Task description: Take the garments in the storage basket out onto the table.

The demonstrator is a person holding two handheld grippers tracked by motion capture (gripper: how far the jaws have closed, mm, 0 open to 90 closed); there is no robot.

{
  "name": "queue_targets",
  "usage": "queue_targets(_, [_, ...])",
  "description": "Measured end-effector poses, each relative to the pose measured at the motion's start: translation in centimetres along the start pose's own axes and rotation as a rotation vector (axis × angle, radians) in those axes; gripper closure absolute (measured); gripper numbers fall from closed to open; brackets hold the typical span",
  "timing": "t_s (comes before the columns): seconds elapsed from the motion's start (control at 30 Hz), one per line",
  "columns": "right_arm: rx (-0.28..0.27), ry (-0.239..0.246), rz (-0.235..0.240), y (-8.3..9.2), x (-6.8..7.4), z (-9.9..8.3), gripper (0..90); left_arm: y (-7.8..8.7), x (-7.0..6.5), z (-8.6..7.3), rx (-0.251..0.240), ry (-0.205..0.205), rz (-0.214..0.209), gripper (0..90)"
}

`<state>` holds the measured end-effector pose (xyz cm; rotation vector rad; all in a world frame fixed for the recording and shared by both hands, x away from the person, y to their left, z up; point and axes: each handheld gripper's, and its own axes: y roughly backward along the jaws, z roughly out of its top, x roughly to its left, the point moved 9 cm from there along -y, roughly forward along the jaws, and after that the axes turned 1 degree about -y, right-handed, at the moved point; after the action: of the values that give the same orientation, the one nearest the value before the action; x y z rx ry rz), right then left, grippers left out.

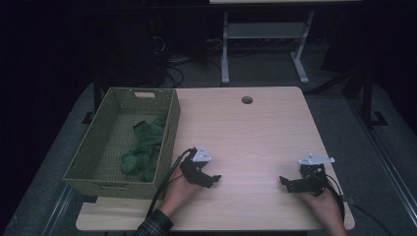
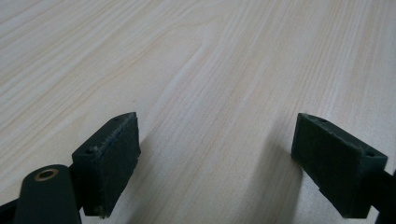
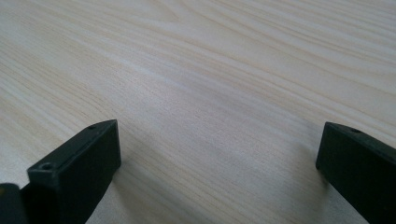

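A green woven basket (image 1: 101, 183) stands at the table's left edge with crumpled green cloth (image 1: 145, 145) inside it. My left gripper (image 1: 212, 180) rests low on the light wood table (image 1: 255, 132) just right of the basket's near corner, its jaws pointing right. It is open (image 2: 217, 151) with bare wood between the pads. My right gripper (image 1: 285, 183) sits near the table's front right, jaws pointing left toward the other one. Its jaws stand wide open (image 3: 219, 158) over bare tabletop, holding nothing.
A round cable hole (image 1: 247, 100) is in the table near its far edge. Beyond the table stand a desk's white metal legs (image 1: 225, 49) and dark cables on the floor. Each gripper's cable trails off the table's front edge.
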<state>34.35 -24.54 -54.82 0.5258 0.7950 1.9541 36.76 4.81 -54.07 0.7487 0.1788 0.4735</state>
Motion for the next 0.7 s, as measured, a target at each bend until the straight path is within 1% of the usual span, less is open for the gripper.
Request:
queue_targets(0.13, [0.0, -0.001, -0.002, 0.0, 0.0, 0.0, 0.0, 0.0, 0.0, 0.0, 0.003, 0.001, -0.002, 14.4])
queue_targets(0.27, [0.0, -0.001, -0.001, 0.0, 0.0, 0.0, 0.0, 0.2, 0.2, -0.2, 0.005, -0.016, -0.006, 14.3])
queue_targets(0.3, [0.0, -0.001, -0.002, 0.0, 0.0, 0.0, 0.0, 0.2, 0.2, -0.2, 0.005, -0.012, -0.005, 14.3])
queue_targets(0.37, [0.0, 0.0, -0.002, 0.0, 0.0, 0.0, 0.0, 0.4, 0.2, -0.3, 0.0, -0.004, -0.001, 14.2])
queue_targets(0.4, [0.001, 0.001, -0.002, 0.0, 0.0, 0.0, 0.0, 0.4, 0.3, -0.3, 0.005, -0.005, -0.001, 14.2])
queue_targets(0.47, [0.001, 0.001, -0.002, 0.0, 0.0, 0.0, 0.0, 0.7, 0.5, -0.4, 0.02, -0.015, 0.012, 14.2])
queue_targets(0.5, [0.0, 0.001, -0.002, 0.0, 0.0, 0.0, 0.0, 0.8, 0.6, -0.3, 0.016, -0.019, 0.017, 14.2])
queue_targets(0.57, [0.0, 0.0, -0.002, 0.0, 0.0, 0.0, 0.0, 1.0, 0.6, -0.2, 0.006, -0.014, 0.007, 14.2])
queue_targets(0.63, [0.001, 0.001, -0.002, 0.0, 0.0, 0.0, 0.0, 1.1, 0.7, -0.1, 0.007, -0.016, 0.004, 14.2])
queue_targets(0.7, [0.001, 0.0, -0.002, 0.0, 0.0, 0.0, 0.0, 1.2, 0.7, 0.0, 0.003, -0.002, -0.003, 14.2])
